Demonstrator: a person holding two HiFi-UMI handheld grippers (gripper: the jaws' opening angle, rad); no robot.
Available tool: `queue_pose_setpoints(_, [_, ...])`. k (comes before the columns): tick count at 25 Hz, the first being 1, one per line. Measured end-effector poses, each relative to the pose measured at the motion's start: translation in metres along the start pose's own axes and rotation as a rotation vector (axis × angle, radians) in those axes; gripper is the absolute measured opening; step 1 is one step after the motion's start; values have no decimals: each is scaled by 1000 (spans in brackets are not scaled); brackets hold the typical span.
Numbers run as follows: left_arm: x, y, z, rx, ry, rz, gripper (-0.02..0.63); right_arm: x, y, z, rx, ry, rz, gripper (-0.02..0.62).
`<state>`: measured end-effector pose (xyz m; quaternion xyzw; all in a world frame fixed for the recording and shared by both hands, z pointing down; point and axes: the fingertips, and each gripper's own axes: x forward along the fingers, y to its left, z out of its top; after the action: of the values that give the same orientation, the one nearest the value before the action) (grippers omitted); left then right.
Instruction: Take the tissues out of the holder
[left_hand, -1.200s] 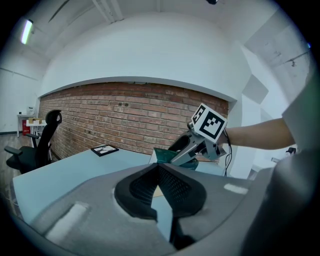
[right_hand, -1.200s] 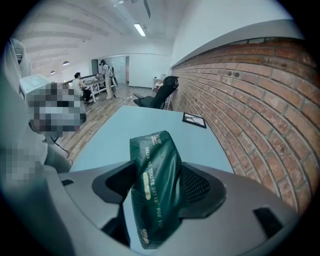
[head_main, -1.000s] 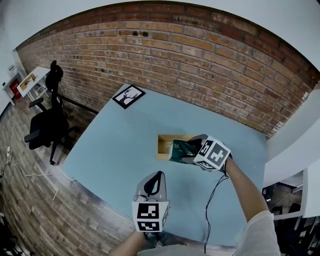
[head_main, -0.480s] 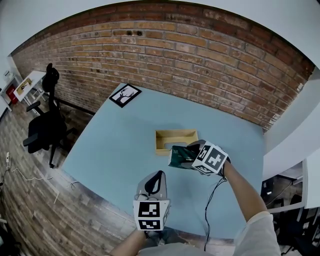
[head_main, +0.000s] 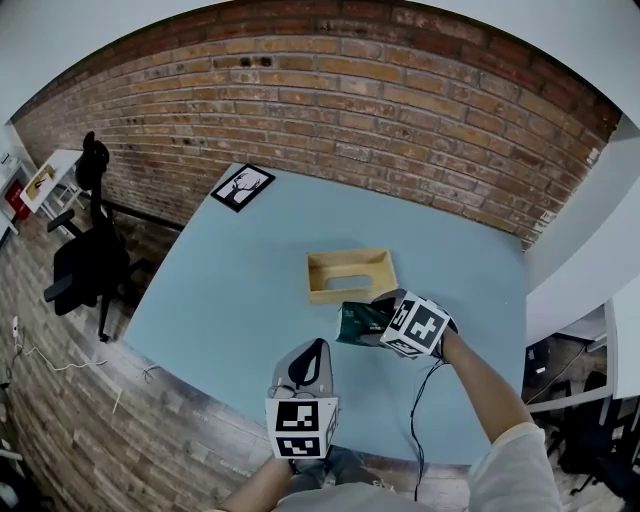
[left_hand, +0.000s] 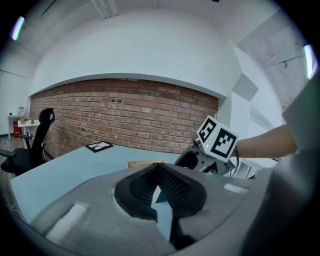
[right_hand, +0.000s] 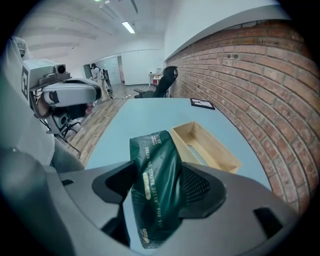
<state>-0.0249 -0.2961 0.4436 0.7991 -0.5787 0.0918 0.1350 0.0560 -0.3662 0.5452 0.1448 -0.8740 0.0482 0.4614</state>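
The wooden tissue holder (head_main: 346, 293) lies on the light blue table (head_main: 225, 285), its inside bare. Just on its near side my right gripper (head_main: 374, 320) is shut on a dark green tissue pack (head_main: 356, 322), held above the table and apart from the holder. In the right gripper view the pack (right_hand: 154, 182) stands on end between the pads of the right gripper (right_hand: 158, 189), with the holder (right_hand: 221, 156) beyond it. My left gripper (head_main: 314, 352) hovers near the table's front edge, shut and holding nothing; in its own view the left gripper (left_hand: 158, 170) has its tips touching.
A black-framed picture (head_main: 243, 187) lies at the table's far left corner. A brick wall (head_main: 400, 110) runs behind the table. A black office chair (head_main: 85, 255) stands on the floor to the left. A cable (head_main: 418, 400) trails from the right gripper.
My right gripper has drawn the green pack back from over the holder towards me and lower, so the whole holder now shows. The left gripper has stayed where it was.
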Motion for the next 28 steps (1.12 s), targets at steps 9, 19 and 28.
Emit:
queue_pose_setpoints(9, [1, 1, -5, -1, 17, -8, -3, 14, 12, -18, 48, 9, 11, 295])
queue_pose_setpoints(19, [2, 4, -13, 5, 35, -20, -3, 30, 23, -34, 75, 32, 25, 295])
queue_pose_setpoints(28, [6, 3, -16, 4, 42, -34, -3, 39, 29, -44, 83, 50, 22, 295])
